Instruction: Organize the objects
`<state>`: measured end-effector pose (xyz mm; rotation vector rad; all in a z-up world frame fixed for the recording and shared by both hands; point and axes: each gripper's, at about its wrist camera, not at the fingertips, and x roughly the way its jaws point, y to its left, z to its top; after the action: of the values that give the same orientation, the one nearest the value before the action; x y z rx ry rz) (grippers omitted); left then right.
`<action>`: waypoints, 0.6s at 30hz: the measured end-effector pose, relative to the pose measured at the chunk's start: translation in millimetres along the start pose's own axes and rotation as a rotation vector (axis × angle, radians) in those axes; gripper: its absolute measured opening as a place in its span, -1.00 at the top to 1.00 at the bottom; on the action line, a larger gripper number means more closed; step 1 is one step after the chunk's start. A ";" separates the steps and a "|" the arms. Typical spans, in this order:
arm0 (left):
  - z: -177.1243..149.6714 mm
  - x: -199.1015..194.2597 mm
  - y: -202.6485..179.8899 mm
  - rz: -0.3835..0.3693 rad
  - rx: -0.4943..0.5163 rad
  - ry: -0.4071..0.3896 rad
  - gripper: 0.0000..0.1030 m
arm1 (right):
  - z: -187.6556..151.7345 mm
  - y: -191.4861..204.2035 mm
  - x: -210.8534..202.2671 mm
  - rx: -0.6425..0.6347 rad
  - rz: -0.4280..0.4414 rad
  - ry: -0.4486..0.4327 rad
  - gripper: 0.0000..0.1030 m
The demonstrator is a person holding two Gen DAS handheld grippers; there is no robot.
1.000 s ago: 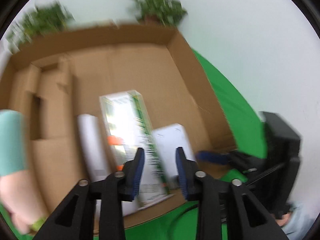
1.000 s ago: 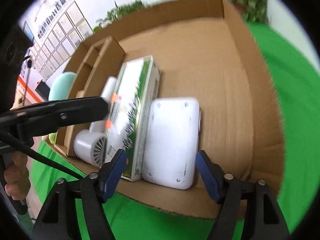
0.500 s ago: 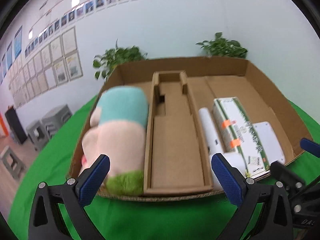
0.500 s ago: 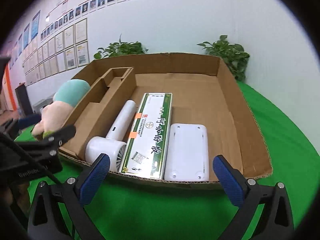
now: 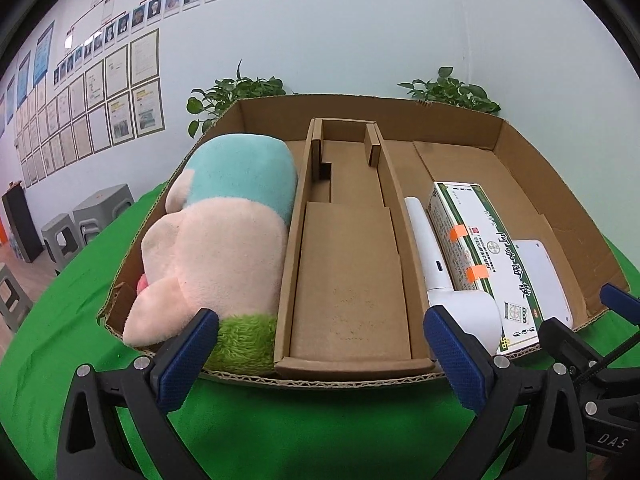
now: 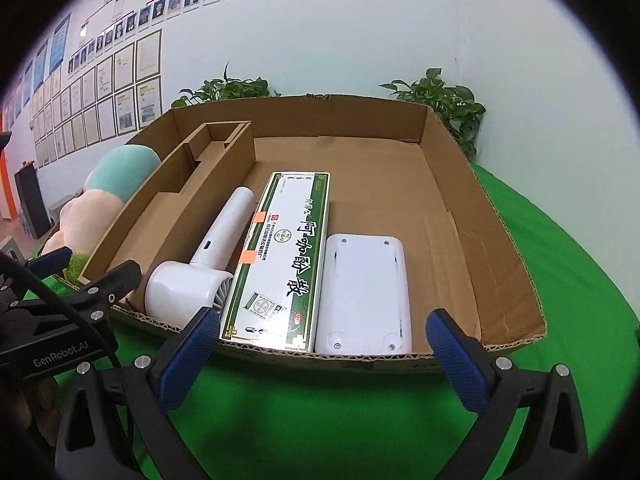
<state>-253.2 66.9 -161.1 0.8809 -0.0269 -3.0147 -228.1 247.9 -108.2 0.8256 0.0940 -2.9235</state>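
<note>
Four things already lie in the cardboard box (image 6: 500, 240), and as far as I can judge the sorting is close to done. A plush toy (image 5: 224, 240) fills the left compartment. On the right side a white hair dryer (image 6: 208, 256), a long green-and-white carton (image 6: 288, 256) and a flat white device (image 6: 364, 292) lie side by side — the carton touching both neighbours. Between the two sides sits a narrow cardboard insert (image 5: 348, 272) with nothing in it.

Both my tools hold nothing. My left gripper (image 5: 328, 356) hangs with its jaws spread wide just in front of the box's near edge, facing the insert. My right gripper (image 6: 324, 360) is equally wide apart, facing the carton and the white device, also short of the box.

Nothing loose shows on the green cloth (image 6: 560, 280) around the box, so I see nothing left to put away — though anything behind me or below my grippers is out of sight. The toy's face is turned away, the dryer's nozzle end is partly hidden by my left jaw, and I cannot tell what the flat white device is.
</note>
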 end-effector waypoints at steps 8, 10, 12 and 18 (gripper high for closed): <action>0.2 -1.7 -2.7 0.003 0.005 0.001 -1.00 | 0.2 -0.3 1.8 -0.002 -0.002 0.007 -0.99; 0.1 -1.5 -2.8 0.004 0.005 0.001 -1.00 | 0.2 -0.6 2.5 -0.001 -0.001 0.007 -0.99; 0.1 -1.9 -2.8 0.004 0.005 0.001 -1.00 | 0.1 -0.6 2.4 -0.001 0.000 0.007 -0.99; -0.4 -1.5 -3.6 0.005 0.006 0.001 -1.00 | -0.8 -0.8 2.6 0.000 0.001 0.009 -0.99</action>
<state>-251.8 70.5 -160.7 0.8821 -0.0374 -3.0113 -229.9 248.5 -110.1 0.8382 0.0936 -2.9190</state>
